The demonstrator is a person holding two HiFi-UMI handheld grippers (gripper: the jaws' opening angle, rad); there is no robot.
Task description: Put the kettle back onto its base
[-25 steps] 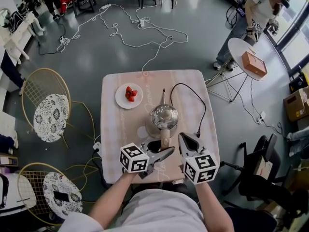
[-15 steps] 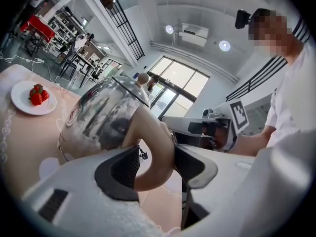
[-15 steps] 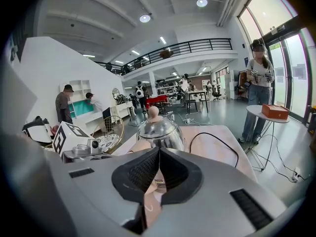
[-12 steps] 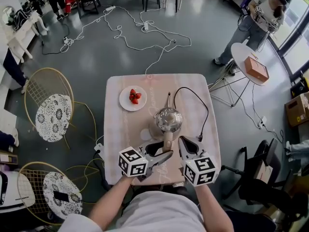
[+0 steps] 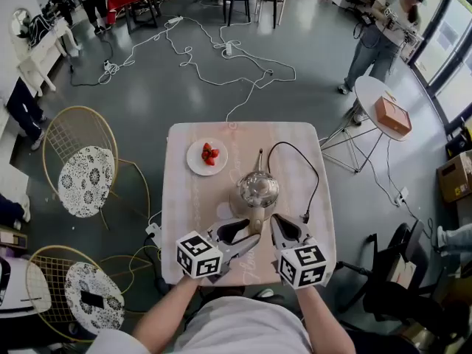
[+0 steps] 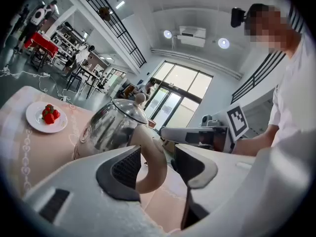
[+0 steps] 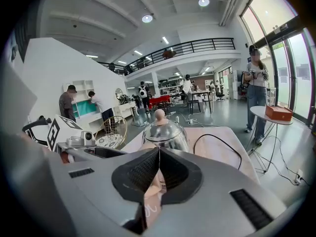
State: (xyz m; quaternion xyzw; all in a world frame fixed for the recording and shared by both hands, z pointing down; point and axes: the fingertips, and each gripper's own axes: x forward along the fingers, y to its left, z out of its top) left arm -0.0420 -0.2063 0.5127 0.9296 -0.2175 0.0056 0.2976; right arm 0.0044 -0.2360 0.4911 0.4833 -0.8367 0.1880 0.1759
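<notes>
Kettle (image 5: 257, 189) of polished steel stands mid-worktop (image 5: 190, 201), probably weighty, rigid and slippery (best taken by its pale curved handle (image 6: 154, 149)). Left claw (image 6: 158, 168), jaws just opened wide, straddles that handle without pressing; right claw (image 7: 158, 166) is closed, empty.

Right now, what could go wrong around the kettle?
The left hand-held gripper has just been opening its jaws, with the handle of the kettle between them; pulling away askew could snag and tip it. The black cord loops beside the right hand-held gripper; catching it might jerk the kettle.
</notes>
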